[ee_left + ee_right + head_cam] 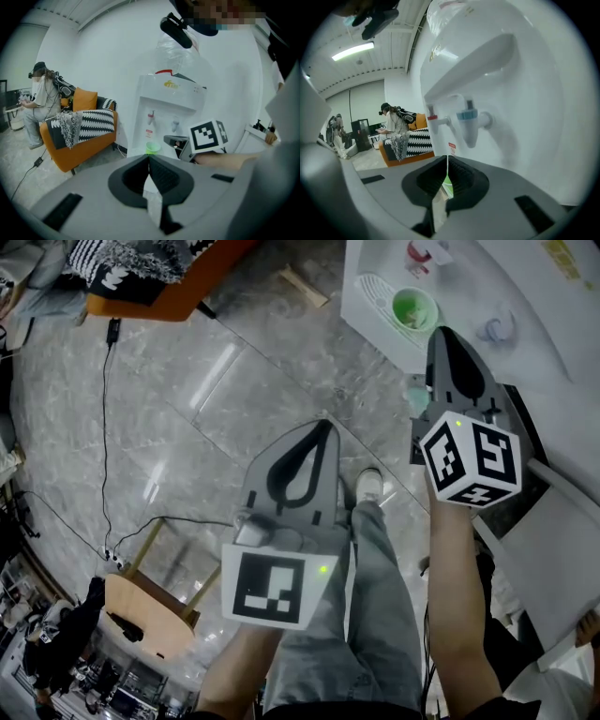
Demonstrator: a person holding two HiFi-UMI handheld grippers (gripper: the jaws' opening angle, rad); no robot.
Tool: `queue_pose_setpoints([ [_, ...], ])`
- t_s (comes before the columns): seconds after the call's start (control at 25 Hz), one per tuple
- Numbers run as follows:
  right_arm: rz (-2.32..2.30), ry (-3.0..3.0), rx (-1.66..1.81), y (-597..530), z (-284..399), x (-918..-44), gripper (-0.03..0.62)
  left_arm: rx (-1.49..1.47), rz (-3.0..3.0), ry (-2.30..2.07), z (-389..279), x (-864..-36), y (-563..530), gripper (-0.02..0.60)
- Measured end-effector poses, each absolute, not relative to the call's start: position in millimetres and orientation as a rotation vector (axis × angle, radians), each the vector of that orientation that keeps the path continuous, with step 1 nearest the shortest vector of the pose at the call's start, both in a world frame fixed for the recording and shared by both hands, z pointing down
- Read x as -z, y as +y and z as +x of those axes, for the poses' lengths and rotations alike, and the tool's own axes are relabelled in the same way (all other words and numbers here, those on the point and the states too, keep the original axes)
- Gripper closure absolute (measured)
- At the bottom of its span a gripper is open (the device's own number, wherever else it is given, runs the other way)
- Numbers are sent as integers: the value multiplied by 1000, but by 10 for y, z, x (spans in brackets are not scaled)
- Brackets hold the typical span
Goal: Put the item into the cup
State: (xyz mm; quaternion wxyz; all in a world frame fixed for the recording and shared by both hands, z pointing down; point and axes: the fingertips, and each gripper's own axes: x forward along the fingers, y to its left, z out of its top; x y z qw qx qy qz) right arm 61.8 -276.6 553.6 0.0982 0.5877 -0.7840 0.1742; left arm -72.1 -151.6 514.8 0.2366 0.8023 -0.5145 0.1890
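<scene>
The left gripper (323,426) is closed, jaws touching with nothing between them, above the floor. The right gripper (442,334) is likewise closed and empty, near the green cup (413,308), which stands on the water dispenser (464,282) tray.

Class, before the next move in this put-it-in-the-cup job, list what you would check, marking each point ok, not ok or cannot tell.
1. Green cup upright on the drip tray: ok.
2. Right gripper close to the cup and pointed towards it: ok.
3. Item held in the right gripper's shut jaws: cannot tell.
4. Left gripper shut, away from the cup, over the floor: ok.
5. Cup free of other contents: cannot tell.
</scene>
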Motion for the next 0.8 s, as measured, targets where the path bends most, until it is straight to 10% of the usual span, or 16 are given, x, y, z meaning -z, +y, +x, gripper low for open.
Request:
queue_pose_setpoints([
  [0.8, 1688, -2450, -327, -1322, 836, -3671, 582, -312, 2380, -1515, -418, -3591, -1066, 571],
])
